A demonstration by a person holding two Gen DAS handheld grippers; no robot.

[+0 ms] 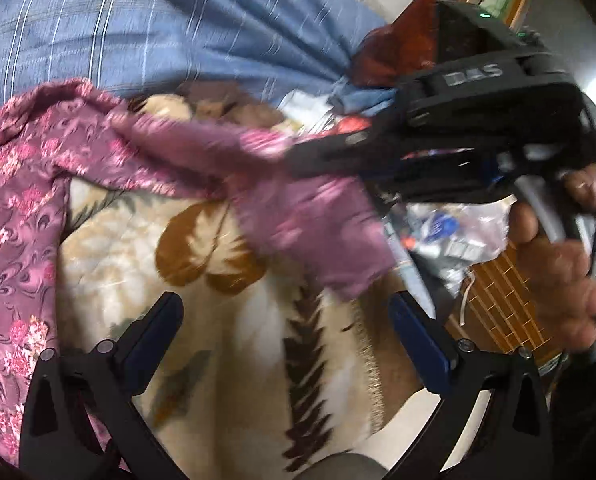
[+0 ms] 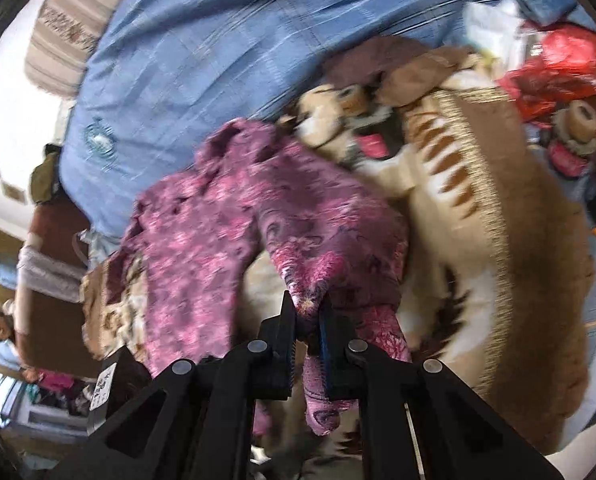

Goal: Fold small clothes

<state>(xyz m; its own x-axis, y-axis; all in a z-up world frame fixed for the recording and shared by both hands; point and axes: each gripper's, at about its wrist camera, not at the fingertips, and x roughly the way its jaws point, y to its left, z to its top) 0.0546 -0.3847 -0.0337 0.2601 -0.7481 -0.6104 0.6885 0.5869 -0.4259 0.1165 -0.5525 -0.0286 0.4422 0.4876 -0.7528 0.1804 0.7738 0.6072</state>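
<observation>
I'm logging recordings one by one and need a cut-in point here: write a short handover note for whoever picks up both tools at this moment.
Right tool: shut on a sleeve or edge of the pink floral garment, lifting it.
Left tool: open, holding nothing, above the beige leaf-print blanket.
Garment: draped loosely over the blanket, beside the blue striped bedding.
Done: one end picked up; no fold visible.
Left: spread it flat, then fold.

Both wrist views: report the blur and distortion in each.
Left wrist view: motion blur smears the pink floral garment and right gripper; fisheye bends the edges. Right wrist view: blanket and garment blurred, right gripper's fingers sharp.
</observation>
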